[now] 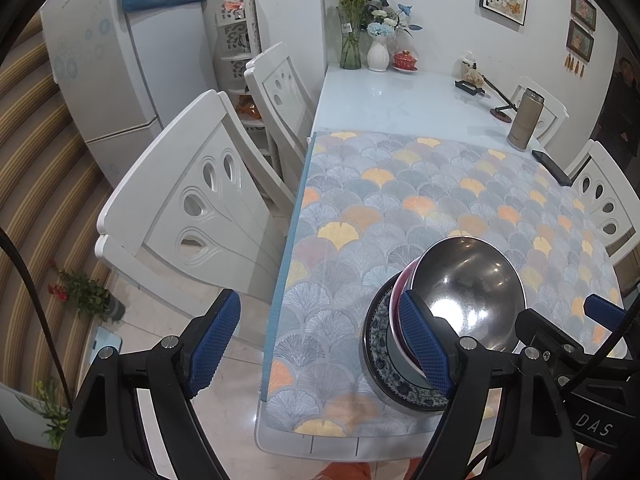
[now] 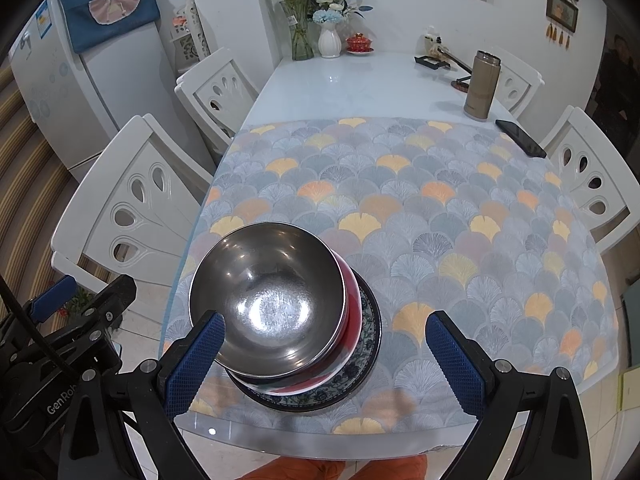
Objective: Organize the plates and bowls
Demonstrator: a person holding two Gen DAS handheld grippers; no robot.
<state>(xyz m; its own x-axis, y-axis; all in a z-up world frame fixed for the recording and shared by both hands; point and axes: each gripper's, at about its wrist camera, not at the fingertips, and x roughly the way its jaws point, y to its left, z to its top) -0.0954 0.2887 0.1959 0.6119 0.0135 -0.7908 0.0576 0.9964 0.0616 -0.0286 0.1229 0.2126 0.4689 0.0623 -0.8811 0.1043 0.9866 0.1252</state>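
Stack sits near front edge of glass-topped dining table (image 2: 360, 84), on the fan-pattern table mat (image 2: 440, 216). Bottom to top: blue-and-white patterned plate (image 2: 366, 354) w/ dark rim, red bowl (image 2: 352, 300) on it, stainless steel bowl (image 2: 266, 300) nested in the red one, open side up, nothing in it. The steel bowl leans a little toward the table's left edge rather than sitting level. Left gripper (image 1: 320, 344): jaws wide apart, holding nothing; its right blue pad overlaps the stack's left side in the left wrist view, contact cannot be told, other pad hangs out past the table's left edge, over the floor. Right gripper (image 2: 326, 362): jaws also wide apart, nothing held; left pad lies just at the steel bowl's near rim in the right wrist view, touching or not cannot be told, right pad over bare mat to the right of the stack. Each unit shows at the edge of the other's view, so the two flank the stack closely. Rest of table: brown thermos flask (image 2: 480, 84) & black phone (image 2: 520, 138) at far right, glass vase of green stems (image 2: 300, 36), white vase w/ blue and white flowers (image 2: 330, 40), red lidded cup (image 2: 359, 43) at far end by the wall. White chairs (image 2: 132, 204) stand both sides; white fridge (image 2: 60, 92) at left rear. Person's orange garment (image 2: 332, 470) shows at bottom, below table edge.
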